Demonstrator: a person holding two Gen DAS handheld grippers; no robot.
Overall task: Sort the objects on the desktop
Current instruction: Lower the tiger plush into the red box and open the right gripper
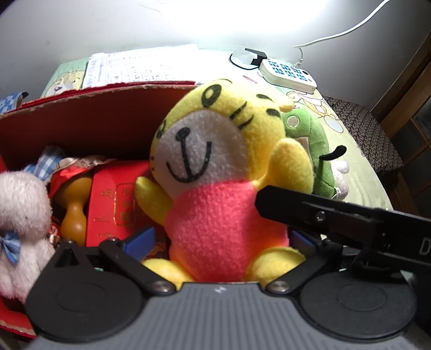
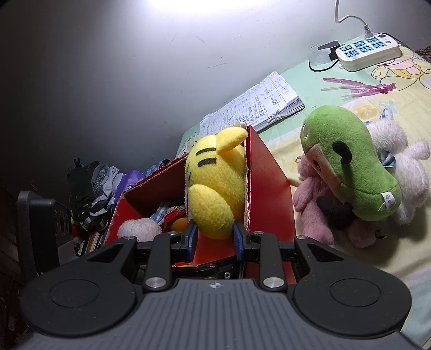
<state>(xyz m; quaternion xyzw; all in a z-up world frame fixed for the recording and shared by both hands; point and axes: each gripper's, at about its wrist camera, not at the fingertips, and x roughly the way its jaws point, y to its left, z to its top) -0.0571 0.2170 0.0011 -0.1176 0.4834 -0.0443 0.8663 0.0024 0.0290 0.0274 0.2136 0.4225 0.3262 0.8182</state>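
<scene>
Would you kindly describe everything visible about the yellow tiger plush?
The yellow tiger plush is fleecy, with a white muzzle, stitched black smile and stripes, a pink-red body, yellow arms and feet. It sits upright over the red box, against its right wall. The left gripper brackets its lower body; the right gripper is shut on it from behind.

white power strip (image 2: 367,51) with blue sockets near the wall, white cable (image 2: 350,16) plugged into it, cartoon-print cloth (image 2: 317,80) covering the table, grey wall (image 2: 121,67) behind, heap of clothes (image 2: 91,188) in the dim left corner
</scene>
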